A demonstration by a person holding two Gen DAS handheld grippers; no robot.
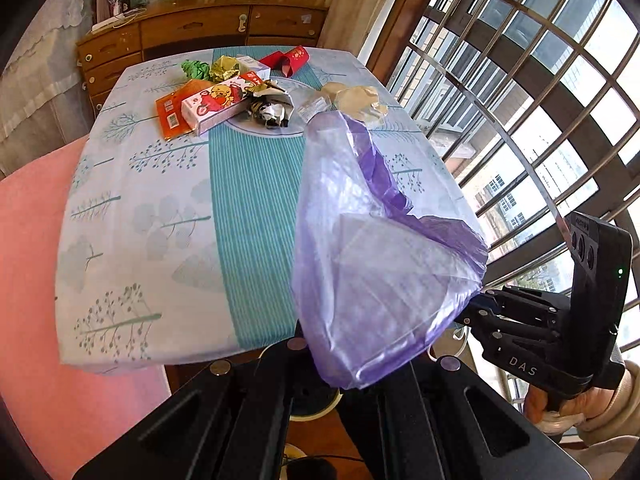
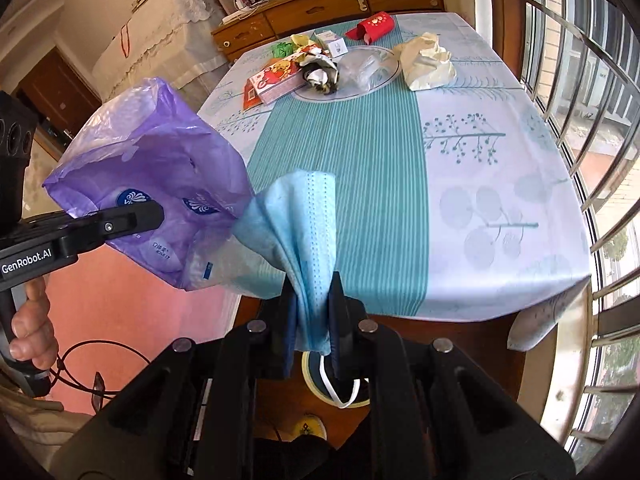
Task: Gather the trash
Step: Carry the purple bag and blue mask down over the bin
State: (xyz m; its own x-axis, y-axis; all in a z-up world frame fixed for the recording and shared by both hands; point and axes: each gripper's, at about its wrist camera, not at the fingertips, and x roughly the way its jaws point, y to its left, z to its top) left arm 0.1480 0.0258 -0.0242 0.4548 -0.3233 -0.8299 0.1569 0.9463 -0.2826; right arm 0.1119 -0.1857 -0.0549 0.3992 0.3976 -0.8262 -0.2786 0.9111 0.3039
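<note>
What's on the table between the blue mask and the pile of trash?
Nothing: in the right wrist view only bare striped tablecloth lies between the mask and the trash pile.

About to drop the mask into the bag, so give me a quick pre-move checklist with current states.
1. Left gripper shut on bag: ok.
2. Right gripper shut on mask: ok.
3. Bag mouth open towards mask: cannot tell.
4. Mask already in bag: not ok, it sits beside the bag.
5. Ear loop free of gripper: cannot tell; it hangs below the fingers.
6. More trash on table: ok, carton, red packet and wrappers remain.
</note>
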